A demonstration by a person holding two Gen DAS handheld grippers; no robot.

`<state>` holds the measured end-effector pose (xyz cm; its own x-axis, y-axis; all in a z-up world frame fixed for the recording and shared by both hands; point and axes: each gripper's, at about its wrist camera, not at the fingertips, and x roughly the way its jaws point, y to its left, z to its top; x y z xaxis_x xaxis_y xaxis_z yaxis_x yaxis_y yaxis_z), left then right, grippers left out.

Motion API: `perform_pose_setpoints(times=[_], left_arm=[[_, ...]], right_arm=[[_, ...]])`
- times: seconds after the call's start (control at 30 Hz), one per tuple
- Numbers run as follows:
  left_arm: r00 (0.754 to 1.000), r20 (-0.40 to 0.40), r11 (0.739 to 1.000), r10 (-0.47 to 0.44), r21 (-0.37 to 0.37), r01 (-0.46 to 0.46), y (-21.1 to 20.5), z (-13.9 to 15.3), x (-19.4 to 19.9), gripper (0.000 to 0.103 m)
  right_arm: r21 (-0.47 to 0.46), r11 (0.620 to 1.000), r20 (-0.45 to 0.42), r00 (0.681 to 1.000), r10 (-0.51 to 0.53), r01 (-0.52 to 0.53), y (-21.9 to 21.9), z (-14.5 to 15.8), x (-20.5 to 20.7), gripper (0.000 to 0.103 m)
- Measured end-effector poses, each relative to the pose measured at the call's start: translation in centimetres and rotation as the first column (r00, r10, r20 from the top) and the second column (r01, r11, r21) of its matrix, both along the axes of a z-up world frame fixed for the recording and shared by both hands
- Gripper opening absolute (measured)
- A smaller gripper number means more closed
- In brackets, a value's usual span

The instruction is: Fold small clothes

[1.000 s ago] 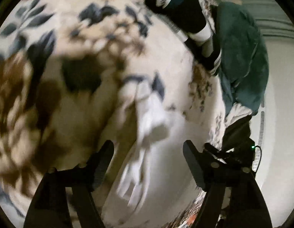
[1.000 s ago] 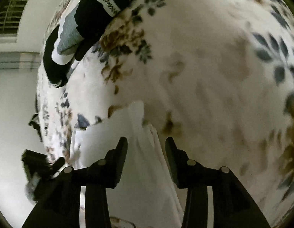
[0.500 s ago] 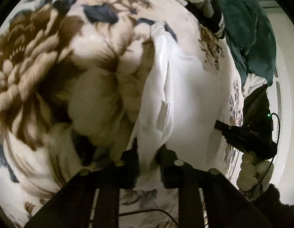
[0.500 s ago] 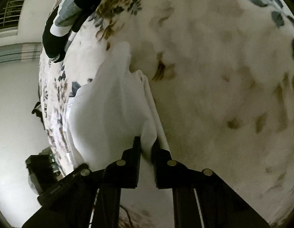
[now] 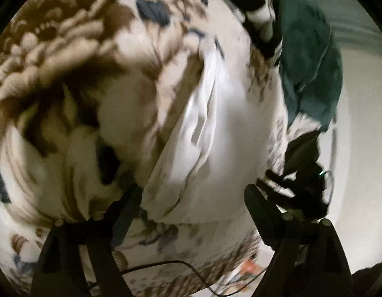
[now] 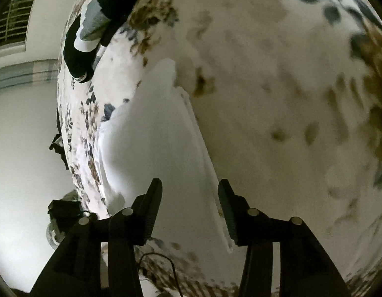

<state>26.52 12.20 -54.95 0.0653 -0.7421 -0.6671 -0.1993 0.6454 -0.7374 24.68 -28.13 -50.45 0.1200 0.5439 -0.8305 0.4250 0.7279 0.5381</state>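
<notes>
Both tools spread wide, nothing held. Left tool [image 5: 193,193] hangs over the near end of the white garment [image 5: 215,133]; right tool [image 6: 191,198] straddles the same white garment [image 6: 156,143], neither finger visibly touching cloth.

Garment lies flat on the floral bed cover [image 5: 67,74], folded lengthwise, with a doubled edge along its left side in the left view and a layered edge along its right side in the right view. Small white tag near the fold line in the left view; no text readable. Left view is motion-blurred.

Edges: bed edge runs just beside the garment's far side, then drops to pale floor [image 6: 17,148]. Open bedding on the other side, large brown flower print, lumpy folds.

Around: black, white and grey striped garment [image 6: 92,24] at the far end of the bed, apart from the white one. Dark green cloth [image 5: 312,57] next to it at the bed edge. In the left view the right tool's body shows at the garment's right side. Thin black cable [image 5: 166,266] crosses the near bedding under the left tool; similar cable [image 6: 161,262] shows in the right view.
</notes>
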Motion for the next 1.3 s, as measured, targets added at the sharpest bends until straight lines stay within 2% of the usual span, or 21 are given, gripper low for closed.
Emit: perform_pose_setpoints(times=[0.07,0.1,0.13,0.17,0.23,0.37,0.47,0.5,0.53,0.57,0.6,0.63,0.67,0.87,1.0,1.1,1.13,1.17,1.2,1.23,1.3], left_arm=[[0.999,0.018,0.998,-0.033,0.057,0.032,-1.2,-0.5,-0.5,0.082],[0.999,0.026,0.997,-0.032,0.066,0.03,-1.3,-0.7,-0.7,0.057],[0.999,0.027,0.997,-0.029,0.078,0.026,-1.4,-1.0,-0.9,0.012],[1.0,0.014,0.996,-0.017,0.085,0.016,-1.4,-1.5,-1.0,0.01],[1.0,0.02,0.998,0.016,0.055,-0.018,-1.1,-1.5,-1.2,0.009],[0.999,0.01,0.999,0.041,0.032,-0.041,-0.2,-1.8,-1.5,0.009],[1.0,-0.015,1.0,0.016,0.007,-0.016,0.3,-1.9,-1.1,0.014],[1.0,-0.02,1.0,0.007,-0.003,-0.007,0.3,-1.5,-0.9,0.025],[1.0,-0.017,1.0,0.002,-0.017,-0.003,0.3,-1.1,-0.6,0.049],[1.0,-0.004,0.999,0.006,-0.044,-0.006,0.5,-0.6,-0.3,0.064],[1.0,0.018,0.997,0.017,-0.078,-0.015,0.8,-0.3,0.0,0.083],[0.999,0.036,0.994,0.03,-0.108,-0.025,0.9,-0.2,0.3,0.084],[0.998,0.042,0.99,0.043,-0.133,-0.037,1.0,-0.3,0.9,0.084],[1.0,0.001,0.975,-0.009,-0.222,0.009,-2.5,-4.1,4.9,0.084],[0.995,0.048,0.979,-0.092,-0.18,0.1,-5.8,-3.8,5.8,0.085],[0.99,0.089,0.979,-0.113,-0.16,0.126,-6.9,-3.2,5.9,0.085],[0.988,0.097,0.981,-0.117,-0.146,0.131,-7.2,-2.9,5.9,0.076],[0.988,0.1,0.983,-0.12,-0.131,0.133,-7.2,-2.6,5.8,0.065],[0.988,0.094,0.985,-0.12,-0.115,0.131,-7.0,-2.5,5.9,0.035],[0.989,0.086,0.987,-0.121,-0.097,0.129,-6.6,-2.4,5.8,0.018],[0.99,0.088,0.989,-0.108,-0.088,0.116,-6.2,-1.7,6.0,0.017]], right_arm=[[0.012,1.0,-0.03,1.0,-0.003,0.003,0.1,-0.7,-1.0,0.049],[0.016,1.0,-0.043,0.999,0.005,-0.004,0.4,-1.0,-1.3,0.049],[0.018,1.0,-0.056,0.998,0.015,-0.015,0.8,-1.4,-1.7,0.049],[0.008,1.0,-0.062,0.998,0.026,-0.025,1.2,-1.7,-2.0,0.042],[-0.023,0.999,-0.059,0.997,0.046,-0.048,2.0,-2.0,-2.4,0.014],[-0.123,0.991,-0.059,0.997,0.047,-0.054,2.5,-2.0,-2.5,0.005],[-0.106,0.993,-0.073,0.996,0.045,-0.053,2.3,-2.1,-2.4,0.005],[-0.091,0.994,-0.08,0.996,0.047,-0.054,2.2,-2.1,-2.4,0.005],[-0.074,0.996,-0.082,0.996,0.041,-0.047,2.0,-1.9,-2.3,0.007],[-0.054,0.998,-0.079,0.996,0.035,-0.039,1.7,-1.8,-2.3,0.016],[-0.037,0.999,-0.074,0.997,0.03,-0.033,1.5,-1.8,-2.3,0.026],[-0.026,0.999,-0.07,0.997,0.02,-0.021,1.1,-1.8,-2.3,0.051],[-0.009,1.0,-0.06,0.998,0.005,-0.006,0.7,-2.0,-2.3,0.063],[0.203,0.979,-0.038,0.999,-0.007,0.014,0.4,-6.0,-1.4,0.065],[0.295,0.955,0.006,1.0,0.029,-0.029,1.7,-7.5,-0.4,0.068],[0.301,0.95,0.038,0.996,0.078,-0.086,3.3,-7.2,0.4,0.068],[0.289,0.952,0.045,0.995,0.09,-0.099,4.1,-7.2,0.7,0.066],[0.275,0.956,0.048,0.994,0.098,-0.107,4.6,-7.1,0.9,0.054],[0.258,0.96,0.04,0.994,0.1,-0.107,4.9,-7.0,1.0,0.042],[0.252,0.963,0.029,0.995,0.092,-0.096,5.2,-7.0,1.1,0.031],[0.241,0.967,0.028,0.996,0.081,-0.086,5.5,-6.3,1.4,0.022]])
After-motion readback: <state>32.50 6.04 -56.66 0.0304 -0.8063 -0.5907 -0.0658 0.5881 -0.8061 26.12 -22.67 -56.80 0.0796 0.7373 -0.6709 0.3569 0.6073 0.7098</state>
